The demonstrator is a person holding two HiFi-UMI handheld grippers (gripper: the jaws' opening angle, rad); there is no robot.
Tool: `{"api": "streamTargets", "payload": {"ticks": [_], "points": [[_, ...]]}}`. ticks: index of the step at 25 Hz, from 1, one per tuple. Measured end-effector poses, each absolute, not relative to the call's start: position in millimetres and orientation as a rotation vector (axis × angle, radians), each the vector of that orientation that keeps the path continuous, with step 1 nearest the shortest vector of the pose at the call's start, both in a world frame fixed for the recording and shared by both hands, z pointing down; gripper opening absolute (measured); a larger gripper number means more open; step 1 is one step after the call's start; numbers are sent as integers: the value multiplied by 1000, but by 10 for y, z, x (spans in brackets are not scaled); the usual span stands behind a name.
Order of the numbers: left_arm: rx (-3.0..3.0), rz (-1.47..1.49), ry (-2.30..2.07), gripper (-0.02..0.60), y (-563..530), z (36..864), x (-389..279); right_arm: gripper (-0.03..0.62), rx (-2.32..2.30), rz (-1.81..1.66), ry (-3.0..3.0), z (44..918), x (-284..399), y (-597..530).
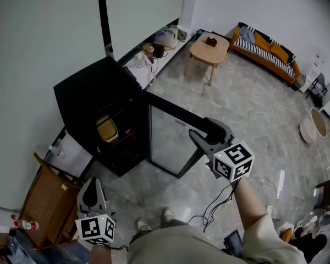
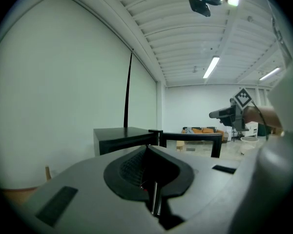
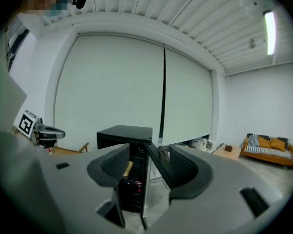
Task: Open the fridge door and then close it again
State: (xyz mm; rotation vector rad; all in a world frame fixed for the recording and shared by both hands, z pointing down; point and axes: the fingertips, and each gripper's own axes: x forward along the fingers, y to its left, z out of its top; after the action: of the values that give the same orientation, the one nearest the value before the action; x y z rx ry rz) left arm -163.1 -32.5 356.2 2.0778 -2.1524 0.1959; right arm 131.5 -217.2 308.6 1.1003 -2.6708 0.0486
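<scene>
While the fridge (image 1: 93, 95) stands by the wall with its glass door (image 1: 168, 142) swung wide open, we've got the right gripper (image 1: 197, 135) at the free end of the door's top edge. Right jaws are well apart. In the right gripper view the door's top edge runs up between the two pads, and neither pad presses on it. We can't tell if anything touches.

Left gripper (image 1: 92, 183) sits low beside a wooden cabinet (image 1: 44, 197), well apart from the fridge, jaws together with nothing between them.

Print: we only make out the black-and-white square markers on each gripper's cube (image 1: 234, 161). The yellow item (image 1: 107, 130) inside the fridge is too small to read.
</scene>
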Motion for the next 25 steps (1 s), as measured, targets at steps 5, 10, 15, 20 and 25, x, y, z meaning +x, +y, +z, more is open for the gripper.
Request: {"api": "streamTargets", "payload": {"ticks": [5, 10, 15, 20, 25], "points": [[2096, 191, -2139, 11, -361, 3543, -1600, 245, 1184, 68, -2554, 3329, 1790, -2543], [2120, 202, -2115, 11, -449, 3561, -1500, 256, 1184, 129, -2480, 3694, 2107, -2727], [2183, 186, -2056, 9, -703, 3529, -1237, 258, 1173, 191, -2475, 3921, 2252, -2759], [2295, 176, -1966, 9, -1027, 3469, -823, 258, 1175, 224, -2475, 4050, 2335, -2768], [2380, 187, -1860, 11, -1305, 3509, -364, 258, 1161, 252, -2488, 4147, 2392, -2774]]}}
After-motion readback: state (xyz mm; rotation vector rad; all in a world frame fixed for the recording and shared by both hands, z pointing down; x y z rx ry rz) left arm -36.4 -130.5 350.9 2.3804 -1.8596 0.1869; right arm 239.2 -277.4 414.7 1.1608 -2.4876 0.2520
